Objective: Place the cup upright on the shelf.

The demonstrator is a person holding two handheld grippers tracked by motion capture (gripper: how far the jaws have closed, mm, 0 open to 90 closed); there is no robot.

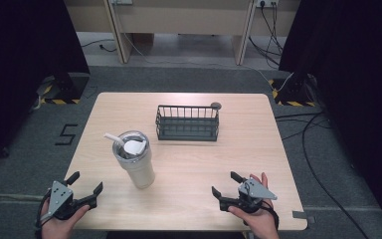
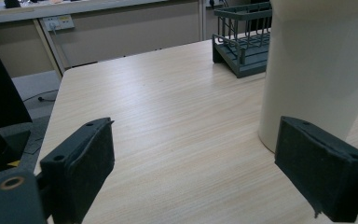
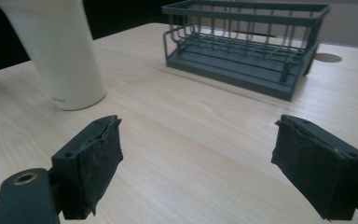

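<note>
A cream tumbler (image 1: 137,162) with a clear lid and a white straw stands upright left of the table's middle; its side shows in the left gripper view (image 2: 317,65) and in the right gripper view (image 3: 60,51). Behind it sits a dark wire basket (image 1: 187,122), seen too in the left gripper view (image 2: 242,39) and the right gripper view (image 3: 247,42). My left gripper (image 1: 86,189) rests open at the front left corner, just short of the tumbler. My right gripper (image 1: 225,183) is open at the front right, with nothing between its jaws.
A small dark round disc (image 1: 216,105) lies at the table's back edge by the basket. The light wooden table (image 1: 189,199) has bare wood between the grippers. Cables (image 1: 308,134) run over the floor to the right; dark curtains stand on both sides.
</note>
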